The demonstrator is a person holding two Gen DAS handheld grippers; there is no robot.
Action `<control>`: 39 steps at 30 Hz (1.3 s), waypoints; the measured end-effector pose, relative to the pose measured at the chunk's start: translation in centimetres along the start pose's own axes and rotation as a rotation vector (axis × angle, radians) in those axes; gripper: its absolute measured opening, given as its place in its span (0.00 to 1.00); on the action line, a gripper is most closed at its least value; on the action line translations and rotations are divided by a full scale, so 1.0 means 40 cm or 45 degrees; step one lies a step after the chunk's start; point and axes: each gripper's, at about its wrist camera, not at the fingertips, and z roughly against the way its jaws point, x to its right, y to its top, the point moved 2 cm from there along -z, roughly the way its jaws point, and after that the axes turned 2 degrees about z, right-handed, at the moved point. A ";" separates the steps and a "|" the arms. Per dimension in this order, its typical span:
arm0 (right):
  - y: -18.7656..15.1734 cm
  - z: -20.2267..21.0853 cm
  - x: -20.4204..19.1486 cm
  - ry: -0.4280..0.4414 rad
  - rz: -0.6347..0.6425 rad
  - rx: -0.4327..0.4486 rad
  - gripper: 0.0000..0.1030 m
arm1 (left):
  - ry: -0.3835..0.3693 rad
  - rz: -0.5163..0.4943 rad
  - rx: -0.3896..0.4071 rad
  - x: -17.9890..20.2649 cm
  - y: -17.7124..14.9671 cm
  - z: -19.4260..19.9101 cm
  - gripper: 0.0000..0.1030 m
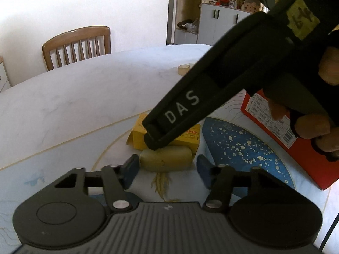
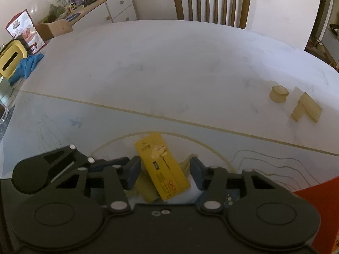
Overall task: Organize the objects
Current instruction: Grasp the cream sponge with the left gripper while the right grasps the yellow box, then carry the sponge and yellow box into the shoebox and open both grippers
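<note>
A yellow box (image 2: 163, 165) lies on the table mat, partly on a beige rounded block (image 1: 166, 158). In the right wrist view my right gripper (image 2: 165, 170) is open, its fingers on either side of the yellow box. In the left wrist view my left gripper (image 1: 167, 167) is open around the beige block, with the yellow box (image 1: 190, 136) just behind it. The right gripper's black body (image 1: 211, 89) reaches in from the upper right, its tip over the box and block.
A red box (image 1: 286, 139) stands at the right on the blue-patterned mat (image 1: 237, 146). A beige cylinder (image 2: 278, 94) and a beige wedge block (image 2: 306, 110) sit far right on the white table (image 2: 169, 63). A wooden chair (image 2: 211, 4) stands behind it. A yellow tissue box (image 2: 10, 60) and blue cloth (image 2: 27, 65) lie at left.
</note>
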 end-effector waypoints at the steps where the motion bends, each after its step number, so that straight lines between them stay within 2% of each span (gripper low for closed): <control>1: -0.001 0.001 0.002 0.005 -0.002 0.001 0.43 | 0.004 -0.001 0.000 -0.001 0.000 0.001 0.52; 10: -0.005 0.023 0.009 -0.025 -0.063 0.030 0.31 | 0.000 0.044 -0.012 -0.009 0.006 0.012 0.50; 26: -0.077 0.193 0.004 -0.084 -0.216 0.099 0.29 | -0.019 0.088 0.041 -0.041 0.057 0.124 0.50; 28: -0.086 0.226 0.001 -0.097 -0.227 0.107 0.29 | 0.008 0.075 0.075 -0.035 0.065 0.158 0.50; 39: -0.152 0.403 0.015 -0.204 -0.297 0.178 0.29 | 0.012 0.064 0.165 0.025 0.118 0.281 0.50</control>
